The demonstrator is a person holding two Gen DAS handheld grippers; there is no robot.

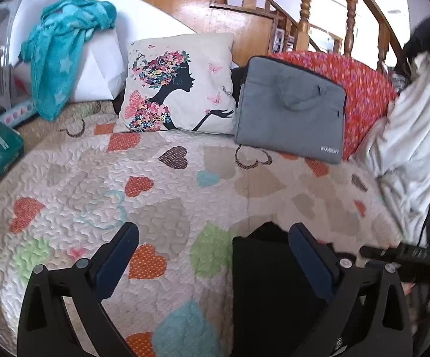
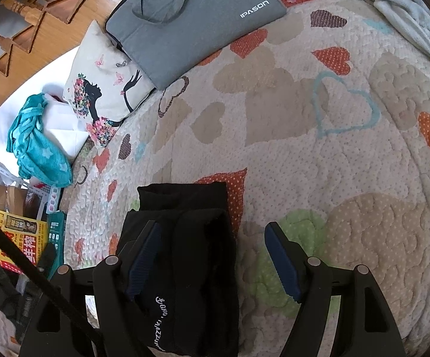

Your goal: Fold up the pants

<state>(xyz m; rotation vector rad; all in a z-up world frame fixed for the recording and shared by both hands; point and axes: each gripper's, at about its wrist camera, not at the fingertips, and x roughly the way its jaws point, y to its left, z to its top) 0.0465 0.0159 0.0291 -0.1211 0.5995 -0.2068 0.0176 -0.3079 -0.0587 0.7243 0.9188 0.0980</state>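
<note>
The black pants (image 2: 197, 255) lie folded in a compact stack on the heart-patterned quilt (image 2: 319, 148), with white lettering on the near fold. My right gripper (image 2: 212, 229) is open over them. Its left finger sits above the stack and its right finger (image 2: 280, 255) is over bare quilt beside it. In the left wrist view the pants (image 1: 262, 285) show as a dark block low and right of centre. My left gripper (image 1: 215, 235) stands wide open above the quilt (image 1: 170, 184), its right finger (image 1: 310, 255) over the pants' edge and nothing pressed between the pads.
A grey laptop bag (image 1: 289, 113), a printed pillow (image 1: 179, 86) and a red floral cushion (image 1: 363, 89) line the far side. A teal blanket (image 1: 63, 50) lies at the far left, white bedding (image 1: 417, 136) at the right, boxes (image 2: 21, 238) off the bed's left edge, and wooden stair rails behind.
</note>
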